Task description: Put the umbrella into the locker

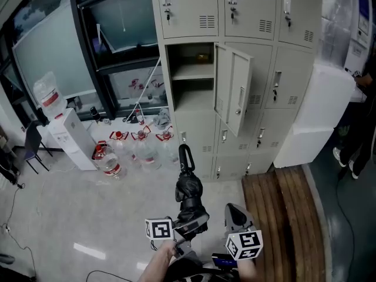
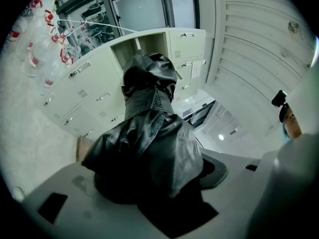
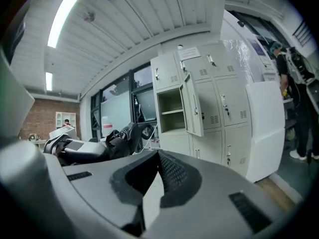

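Umbrella held near the open locker (image 1: 192, 71)
The left gripper (image 1: 188, 227) pinches the folded black umbrella (image 1: 189, 192), on the near side of the locker. The right gripper (image 1: 235, 215), just right, has its 2 jaws pressed together, empty.

Pale glossy floor (image 1: 59, 216), wooden bench (image 1: 288, 216), dark-framed windows (image 1: 123, 16), white slatted ceiling (image 3: 149, 14), strip light (image 3: 62, 19)

- My head camera looks steeply down at the open locker (image 1: 191, 78) from well back.
- Left gripper view: tilted, umbrella (image 2: 149, 148) close ahead, same locker beyond.
- Right gripper view: near level, same locker.
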